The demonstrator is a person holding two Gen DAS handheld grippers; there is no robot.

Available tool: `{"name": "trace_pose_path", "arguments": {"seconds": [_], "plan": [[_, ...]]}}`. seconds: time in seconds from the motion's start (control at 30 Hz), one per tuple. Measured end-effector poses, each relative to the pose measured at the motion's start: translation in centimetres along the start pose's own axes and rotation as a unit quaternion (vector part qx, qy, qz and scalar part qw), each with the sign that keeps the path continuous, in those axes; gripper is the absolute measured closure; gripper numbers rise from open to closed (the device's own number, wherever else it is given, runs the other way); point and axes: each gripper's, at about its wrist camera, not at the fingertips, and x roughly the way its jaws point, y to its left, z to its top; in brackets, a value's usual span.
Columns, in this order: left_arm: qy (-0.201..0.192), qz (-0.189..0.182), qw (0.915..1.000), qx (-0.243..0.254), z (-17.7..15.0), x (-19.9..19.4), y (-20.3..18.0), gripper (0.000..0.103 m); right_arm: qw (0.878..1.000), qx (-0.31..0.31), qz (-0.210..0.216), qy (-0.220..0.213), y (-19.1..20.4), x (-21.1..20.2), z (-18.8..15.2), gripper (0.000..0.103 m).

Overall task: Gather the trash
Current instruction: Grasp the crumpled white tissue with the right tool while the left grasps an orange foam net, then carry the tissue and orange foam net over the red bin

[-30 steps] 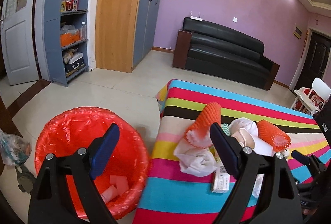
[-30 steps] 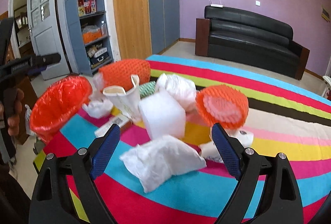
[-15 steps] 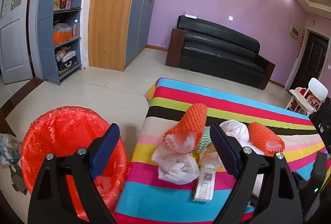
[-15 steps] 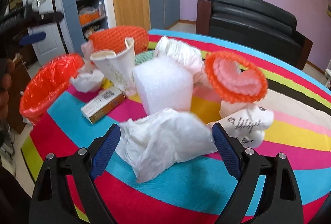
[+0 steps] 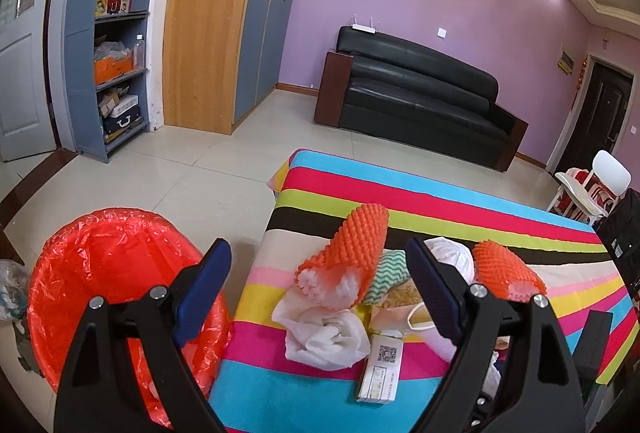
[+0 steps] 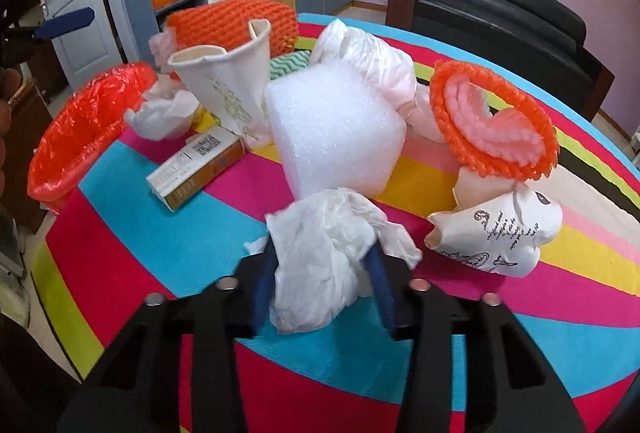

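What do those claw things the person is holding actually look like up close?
Each claw, left and right, is a black plastic frame forking into two arms, with round silver bolt heads at the joints. The fingers are flat blue pads with a fine ribbed texture. No cables, printed markings or sleeves show.

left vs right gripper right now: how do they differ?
The left gripper has its jaws wide apart and holds nothing; the right gripper has its jaws closed on the crumpled tissue. Left hangs between the red bin and the table edge; right is over the striped tablecloth. Both have blue pads on black frames.
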Motion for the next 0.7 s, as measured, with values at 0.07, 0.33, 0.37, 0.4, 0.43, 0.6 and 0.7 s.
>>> {"name": "trace_pose_path", "arguments": {"seconds": [0.07, 0.33, 0.37, 0.4, 0.43, 0.6, 0.7], "plan": [[0.001, 0.0, 1.0, 0.002, 0.1, 0.3, 0.0, 0.017, 1.0, -0.003, -0.002, 0.0, 0.1, 0.0, 0.1, 0.078], [0.039, -0.004, 0.9988, 0.027, 0.3, 3.8, -0.8, 0.027, 1.0, -0.01, 0.01, -0.028, 0.3, -2.3, 0.4, 0.085], [0.045, -0.006, 0.9986, 0.029, 0.1, 4.2, -0.8, 0.027, 0.999, -0.012, 0.01, -0.038, 0.4, -3.0, 0.5, 0.085], [0.052, -0.007, 0.9982, 0.03, 0.0, 4.8, -0.8, 0.028, 0.999, -0.011, 0.011, -0.043, 0.3, -3.4, 0.6, 0.085], [0.058, -0.009, 0.9977, 0.032, -0.2, 5.3, -0.9, 0.029, 0.999, -0.008, 0.014, -0.05, 0.2, -4.0, 0.7, 0.085], [0.09, -0.02, 0.9945, 0.048, -0.9, 7.5, -1.1, 0.061, 0.997, 0.005, 0.015, -0.072, -0.6, -5.7, 1.1, 0.085], [0.098, -0.026, 0.9932, 0.057, -1.1, 7.8, -1.3, 0.085, 0.997, 0.013, 0.013, -0.079, -1.4, -6.2, 1.0, 0.085]]}}
